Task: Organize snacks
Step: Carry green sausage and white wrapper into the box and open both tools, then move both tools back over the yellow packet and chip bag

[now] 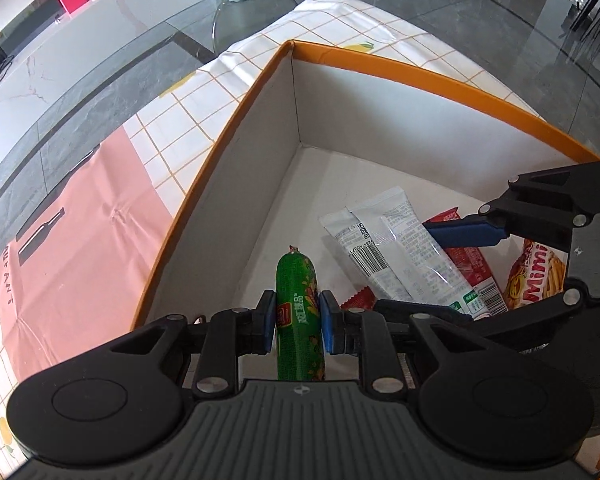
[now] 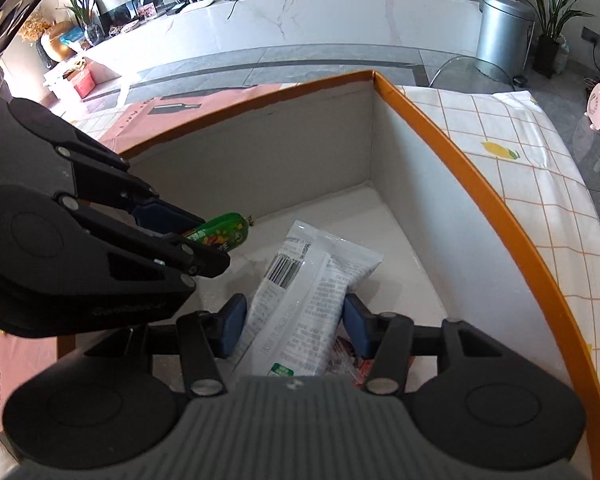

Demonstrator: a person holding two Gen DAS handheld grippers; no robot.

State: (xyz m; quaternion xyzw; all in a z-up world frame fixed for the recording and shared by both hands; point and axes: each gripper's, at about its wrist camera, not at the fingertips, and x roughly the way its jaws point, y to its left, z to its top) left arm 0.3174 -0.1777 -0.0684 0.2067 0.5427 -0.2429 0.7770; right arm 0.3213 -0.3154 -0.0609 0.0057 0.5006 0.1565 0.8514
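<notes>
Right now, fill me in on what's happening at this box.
A person is sorting snacks into an orange-rimmed box with two handheld tools. The left tool is shut on a green sausage stick, held inside the box near its left wall. The right tool stands open on either side of a white snack packet that lies on the box floor. Under and beside that packet lie a red wrapper and a Mimi snack bag. The box sits on a checked tablecloth.
</notes>
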